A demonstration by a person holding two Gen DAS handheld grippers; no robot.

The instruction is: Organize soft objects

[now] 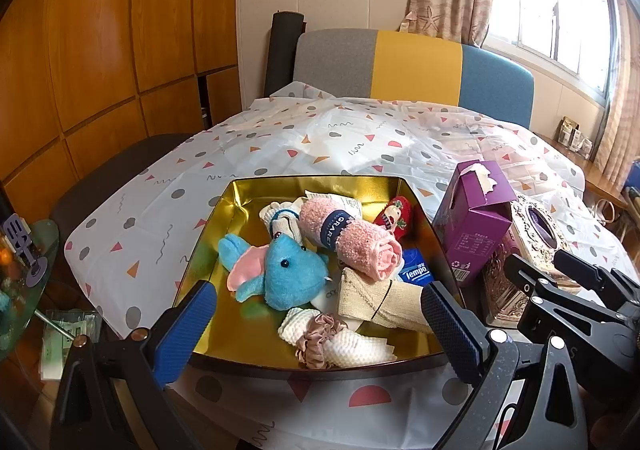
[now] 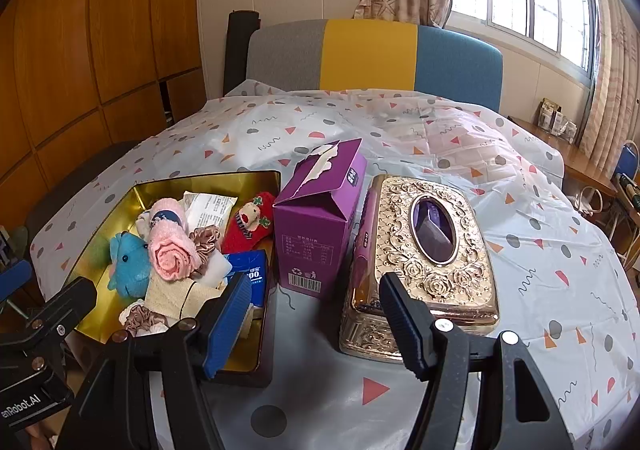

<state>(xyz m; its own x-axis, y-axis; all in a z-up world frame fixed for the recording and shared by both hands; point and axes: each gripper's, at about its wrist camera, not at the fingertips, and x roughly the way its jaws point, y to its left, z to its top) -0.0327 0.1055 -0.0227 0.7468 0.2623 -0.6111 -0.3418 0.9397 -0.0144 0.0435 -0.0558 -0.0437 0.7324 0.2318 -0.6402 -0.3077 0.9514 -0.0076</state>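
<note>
Tin (image 1: 280,185) with a gold inside sits on the left of the patterned tablecloth (image 1: 360,137), stuffed with soft stuff: blue plush elephant (image 1: 288,274), rolled pink towel (image 1: 352,242), red Christmas sock (image 1: 394,217), Tempo tissue pack (image 1: 416,274), beige bandage roll (image 1: 380,298), and a white cloth with a brown scrunchie (image 1: 320,334) at the near edge. Just right of it stands a purple carton (image 2: 320,217), then the ornate gold tissue box (image 2: 424,242). Only the right wrist view shows that gold box whole, purple pack inside its oval hole. Left gripper (image 1: 316,326) hovers wide open over the tin's near rim, holding nothing. Right gripper (image 2: 312,326) is open too, empty, aimed at the gap between tin and gold box.
</note>
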